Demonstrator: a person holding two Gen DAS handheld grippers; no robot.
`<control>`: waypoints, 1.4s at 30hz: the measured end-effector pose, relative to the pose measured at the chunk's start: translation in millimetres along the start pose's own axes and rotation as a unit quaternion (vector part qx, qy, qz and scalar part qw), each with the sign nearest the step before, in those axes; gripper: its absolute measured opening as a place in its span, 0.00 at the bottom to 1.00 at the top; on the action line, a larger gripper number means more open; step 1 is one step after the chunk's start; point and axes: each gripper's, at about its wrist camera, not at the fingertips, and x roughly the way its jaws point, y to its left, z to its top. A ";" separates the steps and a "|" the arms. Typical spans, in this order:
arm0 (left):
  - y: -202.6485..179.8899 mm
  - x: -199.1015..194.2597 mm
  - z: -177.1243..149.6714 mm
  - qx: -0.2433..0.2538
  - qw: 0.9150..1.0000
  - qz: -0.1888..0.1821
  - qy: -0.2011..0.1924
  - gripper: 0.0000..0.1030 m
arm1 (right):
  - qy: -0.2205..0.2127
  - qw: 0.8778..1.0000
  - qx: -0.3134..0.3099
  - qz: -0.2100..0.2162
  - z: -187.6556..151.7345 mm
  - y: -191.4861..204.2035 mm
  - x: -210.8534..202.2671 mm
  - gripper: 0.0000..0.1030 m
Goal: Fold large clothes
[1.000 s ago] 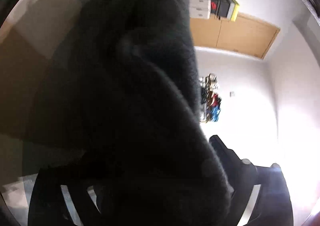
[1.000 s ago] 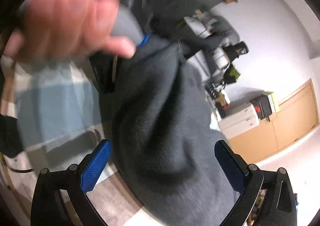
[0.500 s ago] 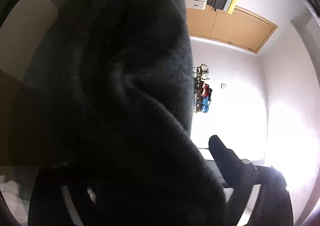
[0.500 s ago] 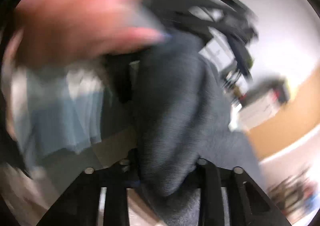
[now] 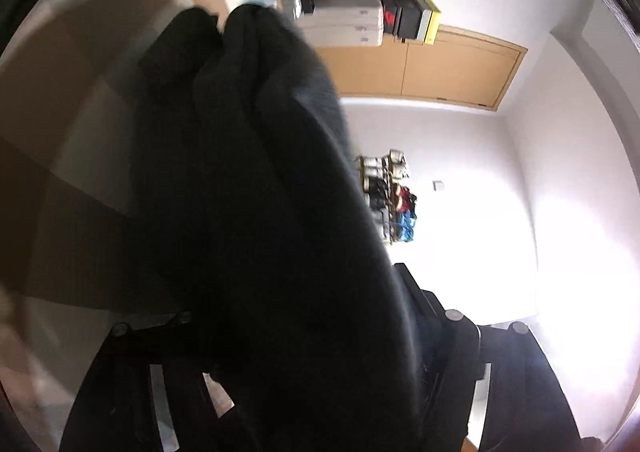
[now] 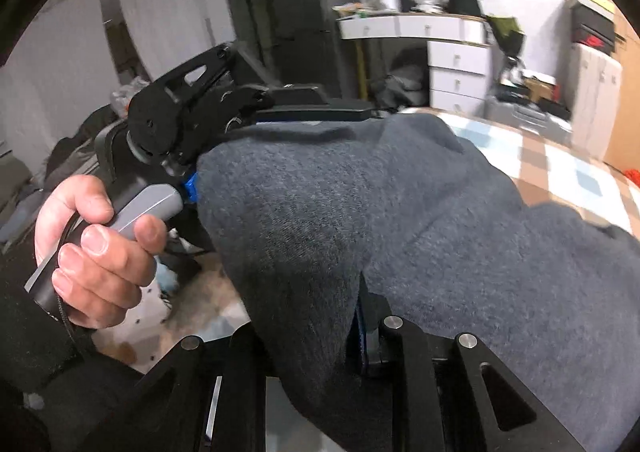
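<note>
Dark grey fleece garment (image 6: 400,220) bunched, lifted over checked surface (image 6: 560,168), filling near view of both cameras. Right tongs (image 6: 356,336) clamped on fold of garment, cloth draped over fingers. Left tongs (image 5: 304,332) closing, garment between fingers and hiding most of them; grip not clear. Left hand (image 6: 92,248) on grey handle (image 6: 148,208) at left of right view.

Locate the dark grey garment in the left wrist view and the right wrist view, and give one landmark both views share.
Left wrist view: the dark grey garment fills the centre, draped from upper middle to the bottom edge.
Right wrist view: it spreads across centre and right, above the bottom fingers.
Shared landmark: the white drawer unit against the back wall.
</note>
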 end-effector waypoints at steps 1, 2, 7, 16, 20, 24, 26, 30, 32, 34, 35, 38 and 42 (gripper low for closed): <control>-4.5 -10.4 -0.8 0.006 1.000 0.006 -0.006 0.63 | -0.006 1.000 -0.005 0.009 6.6 7.7 3.8 0.20; -9.1 -22.2 -1.0 0.010 1.000 0.010 -0.013 0.63 | -0.012 1.000 -0.006 0.020 13.1 14.0 7.1 0.20; -36.7 -50.0 -16.2 0.041 0.998 0.034 -0.036 0.64 | -0.055 0.997 0.015 0.059 21.6 25.5 2.3 0.19; 10.2 -43.3 -60.1 0.029 0.998 0.046 -0.036 0.63 | -0.014 0.999 -0.031 -0.009 -16.9 45.3 5.4 0.21; 28.8 -65.3 -62.2 0.013 0.998 0.045 -0.036 0.74 | 0.004 0.992 -0.108 -0.066 -16.6 71.8 19.8 0.21; 46.1 -82.0 -66.1 0.005 1.000 0.013 -0.027 0.75 | 0.021 0.994 -0.094 -0.054 -12.5 74.7 33.0 0.20; 44.7 -91.8 -70.3 0.022 0.999 0.008 -0.022 0.73 | 0.017 0.996 -0.078 -0.038 -10.7 72.4 24.9 0.19; -1.0 -77.7 -80.4 0.062 0.998 -0.010 -0.025 0.53 | -0.059 0.998 0.017 0.034 5.0 26.8 -25.6 0.17; -44.2 -66.0 -103.6 0.132 0.991 0.000 -0.011 0.53 | -0.109 0.990 0.065 0.067 4.5 4.7 -58.7 0.17; -77.1 -39.0 -121.5 0.172 0.985 0.006 0.012 0.53 | -0.163 0.978 0.102 0.083 -4.2 -14.3 -94.3 0.17; -92.6 -21.2 -132.2 0.187 0.982 0.005 0.030 0.53 | -0.192 0.968 0.128 0.094 -12.0 -26.4 -112.8 0.17; -124.9 41.1 -150.4 0.231 0.970 0.016 0.075 0.53 | -0.255 0.937 0.201 0.128 -36.0 -61.8 -150.5 0.17; -155.2 123.6 -192.2 0.281 0.948 0.038 0.143 0.53 | -0.321 0.892 0.287 0.139 -78.5 -106.8 -198.8 0.17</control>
